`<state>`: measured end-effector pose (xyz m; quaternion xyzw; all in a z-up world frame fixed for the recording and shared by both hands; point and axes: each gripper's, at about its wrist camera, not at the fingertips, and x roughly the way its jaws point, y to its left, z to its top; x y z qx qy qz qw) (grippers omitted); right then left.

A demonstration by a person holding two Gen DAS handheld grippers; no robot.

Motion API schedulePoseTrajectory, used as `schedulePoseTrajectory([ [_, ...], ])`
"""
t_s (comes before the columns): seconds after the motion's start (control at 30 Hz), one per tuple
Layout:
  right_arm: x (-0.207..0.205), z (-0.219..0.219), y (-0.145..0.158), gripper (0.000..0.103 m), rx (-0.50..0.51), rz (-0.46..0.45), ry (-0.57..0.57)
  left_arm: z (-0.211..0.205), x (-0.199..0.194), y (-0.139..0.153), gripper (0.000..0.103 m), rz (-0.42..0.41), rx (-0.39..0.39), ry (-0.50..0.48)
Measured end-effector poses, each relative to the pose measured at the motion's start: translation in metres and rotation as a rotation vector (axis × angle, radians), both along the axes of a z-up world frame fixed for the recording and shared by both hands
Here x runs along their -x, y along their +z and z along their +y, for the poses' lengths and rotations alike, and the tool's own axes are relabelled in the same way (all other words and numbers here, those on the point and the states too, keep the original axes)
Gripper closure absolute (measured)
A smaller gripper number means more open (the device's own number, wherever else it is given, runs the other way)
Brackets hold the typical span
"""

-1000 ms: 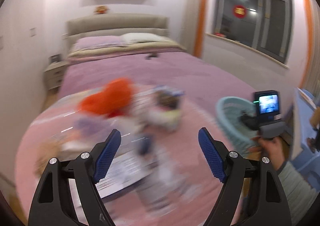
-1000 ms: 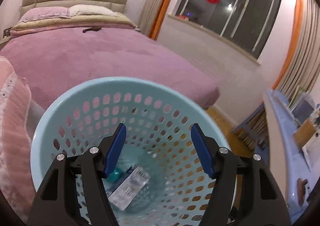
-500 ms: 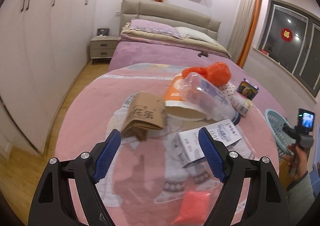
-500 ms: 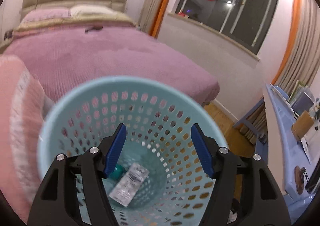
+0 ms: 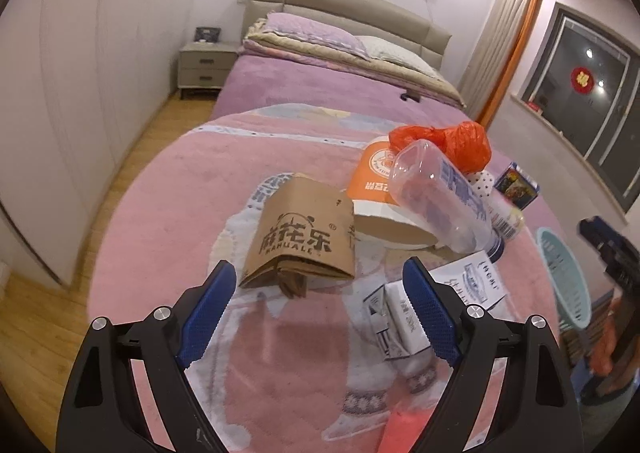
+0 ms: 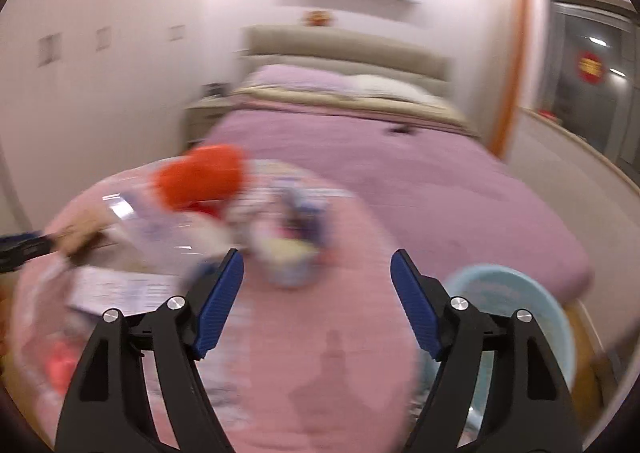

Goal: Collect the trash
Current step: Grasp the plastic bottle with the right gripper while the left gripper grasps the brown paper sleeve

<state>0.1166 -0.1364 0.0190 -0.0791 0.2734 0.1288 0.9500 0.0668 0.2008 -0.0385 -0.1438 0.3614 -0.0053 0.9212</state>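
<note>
Left gripper (image 5: 316,293): jaws spread wide, just been opening, nothing between the pads. We see it angled down over the pink blanket (image 5: 168,221) spread on the bed (image 5: 320,93).

Just beyond the jaws, a folded brown paper bag (image 5: 304,237) lies flat, printed face up, its folded edge toward us, long axis running across the view.

Behind it and to the right, an orange paper cup (image 5: 380,193) lies on its side, open mouth facing us and downward. A clear plastic bottle (image 5: 440,197) rests slanted over the cup, long axis running from upper left to lower right, open end toward the upper left, labelled base low at the right. A crumpled orange plastic bag (image 5: 460,145) sits behind the bottle.

Beside the right pad, white cartons (image 5: 404,317) lie flat, one half hidden by the finger. A small dark box (image 5: 516,185) stands farther right. A pink scrap (image 5: 404,429) lies near the bottom edge.

A pale blue basket (image 5: 564,277) stands at the right rim of the blanket.

Right gripper (image 6: 316,301): jaws wide apart, just been opening, empty. Its view is heavily blurred; we make out the orange bag, the blanket below the jaws, and the basket behind the right finger.
</note>
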Motion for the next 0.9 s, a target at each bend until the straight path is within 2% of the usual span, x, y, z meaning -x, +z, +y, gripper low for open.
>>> schedulePoseTrajectory([
  [0.13,-0.014,0.054,0.001,0.031,-0.002,0.034,0.170,0.002,-0.015,-0.003,0.020,0.037,0.008,0.001],
  [0.3,-0.037,0.097,-0.017,0.031,0.022,0.104,0.312,0.005,-0.031,-0.013,0.021,0.101,0.000,0.007],
  [0.4,-0.041,0.117,-0.029,0.031,0.050,0.115,0.359,0.008,-0.038,-0.017,0.022,0.118,0.013,0.009],
  [0.57,-0.049,0.131,-0.037,0.031,0.079,0.121,0.391,0.009,-0.051,-0.025,0.030,0.153,0.040,-0.005],
  [0.8,-0.066,0.139,-0.056,0.030,0.113,0.155,0.406,0.008,-0.058,-0.031,0.036,0.173,0.037,-0.006],
  [0.9,-0.070,0.139,-0.062,0.031,0.095,0.182,0.419,0.008,-0.058,-0.031,0.050,0.168,0.040,-0.006],
])
